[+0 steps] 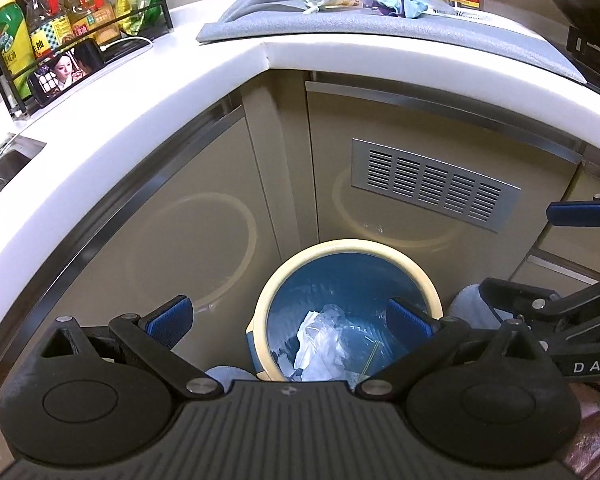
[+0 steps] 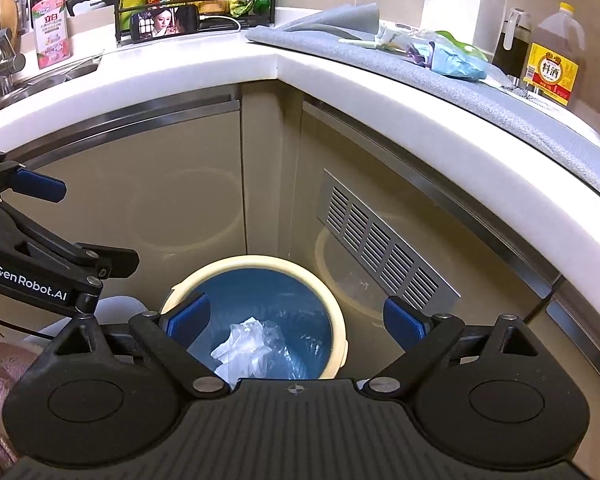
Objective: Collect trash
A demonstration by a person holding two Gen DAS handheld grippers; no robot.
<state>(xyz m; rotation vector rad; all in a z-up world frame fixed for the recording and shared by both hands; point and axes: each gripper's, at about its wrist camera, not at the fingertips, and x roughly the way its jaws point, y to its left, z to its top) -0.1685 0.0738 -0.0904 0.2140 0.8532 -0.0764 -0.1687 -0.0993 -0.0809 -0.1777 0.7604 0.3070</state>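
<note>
We are holding both tools over the bin (image 1: 346, 312), which is standing on the floor in the corner below the tabletop (image 1: 140, 92). The left tool (image 1: 290, 316) is spread wide and carrying nothing, and the right tool (image 2: 296, 318) is likewise gaping and empty. Crumpled clear and white plastic (image 2: 248, 344) is already lying in the bin's blue liner. The trash (image 2: 440, 52) that remains is sitting up on the grey mat (image 2: 500, 92) on the tabletop, above and behind the bin: a loose heap of wrappers and film in pale blue, green, purple and clear. We are judging these pieces to be very light, soft and crinkly, and probably slippery. They will likely collapse under a pinch and may slide out. So we are planning to take each one at a bunched fold or a raised crease, not at a flat edge lying against the mat, and to close firmly, since nothing there looks fragile. Loose neighbouring pieces may drag along with it.
</note>
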